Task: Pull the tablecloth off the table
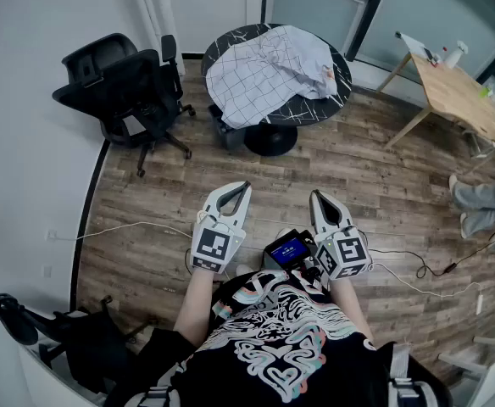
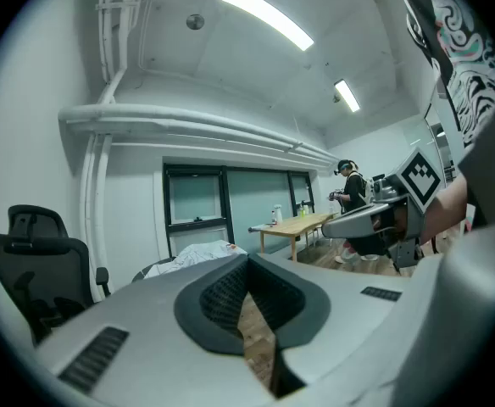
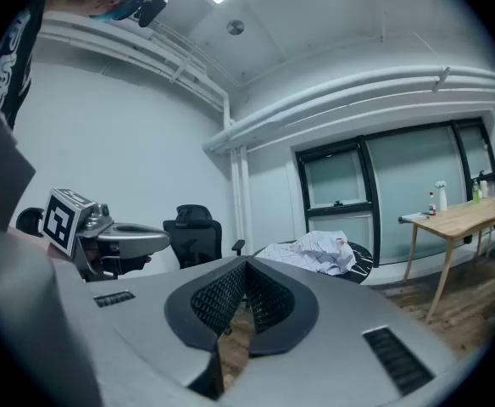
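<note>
A white checked tablecloth (image 1: pixel 264 70) lies crumpled over a round dark marble-patterned table (image 1: pixel 342 81) at the far middle of the room. It also shows as a pale heap in the left gripper view (image 2: pixel 195 253) and the right gripper view (image 3: pixel 315 250). My left gripper (image 1: pixel 244 186) and right gripper (image 1: pixel 315 195) are held side by side close to my body, well short of the table. Both are shut with nothing between their jaws. In each gripper view the jaws meet at the tips (image 2: pixel 247 259) (image 3: pixel 247 263).
A black office chair (image 1: pixel 125 87) stands left of the table. A wooden table (image 1: pixel 461 100) with bottles stands at the far right, with a person's legs (image 1: pixel 481 203) near it. Cables (image 1: pixel 112 227) run across the wood floor. A black object (image 1: pixel 52 333) lies at lower left.
</note>
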The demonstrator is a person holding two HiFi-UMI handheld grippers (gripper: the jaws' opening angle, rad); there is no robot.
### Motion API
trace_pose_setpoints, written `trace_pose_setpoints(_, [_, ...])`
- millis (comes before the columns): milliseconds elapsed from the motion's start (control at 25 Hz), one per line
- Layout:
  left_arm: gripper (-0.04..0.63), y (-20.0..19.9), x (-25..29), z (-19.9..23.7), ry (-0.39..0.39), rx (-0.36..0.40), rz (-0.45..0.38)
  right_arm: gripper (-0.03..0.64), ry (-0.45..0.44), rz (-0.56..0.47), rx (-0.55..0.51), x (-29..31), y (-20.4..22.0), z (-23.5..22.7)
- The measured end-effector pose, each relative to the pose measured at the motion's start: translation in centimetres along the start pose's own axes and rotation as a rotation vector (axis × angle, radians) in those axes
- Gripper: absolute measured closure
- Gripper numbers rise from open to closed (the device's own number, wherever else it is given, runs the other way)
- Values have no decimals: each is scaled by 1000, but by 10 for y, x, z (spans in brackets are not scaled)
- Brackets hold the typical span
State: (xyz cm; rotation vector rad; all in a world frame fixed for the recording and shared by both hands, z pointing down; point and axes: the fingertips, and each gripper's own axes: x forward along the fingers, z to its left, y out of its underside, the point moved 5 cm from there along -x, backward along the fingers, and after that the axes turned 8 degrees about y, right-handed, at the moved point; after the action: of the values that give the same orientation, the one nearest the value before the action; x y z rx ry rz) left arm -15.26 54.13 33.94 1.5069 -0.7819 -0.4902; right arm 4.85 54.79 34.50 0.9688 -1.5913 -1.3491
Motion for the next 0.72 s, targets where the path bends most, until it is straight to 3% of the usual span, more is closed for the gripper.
trace_pose_setpoints(120, [578, -4, -4, -6, 18, 22, -16, 588, 4, -3, -1, -4, -1, 0])
trace_pose_setpoints(240, [580, -1, -8, -6, 30, -19, -21, 588, 7, -7, -1, -7, -2, 3])
trace_pose_setpoints(440, [578, 8, -14, 5, -26, -8, 8, 588, 33, -40, 21, -4, -5, 3])
trace_pose_setpoints(600, [580, 5, -25, 8, 31, -96, -86, 586, 36, -34, 9, 0, -4, 6])
trace_pose_setpoints(720, [580, 5, -28, 16, 16, -147, -109, 586, 59, -35, -8, 4, -4, 6])
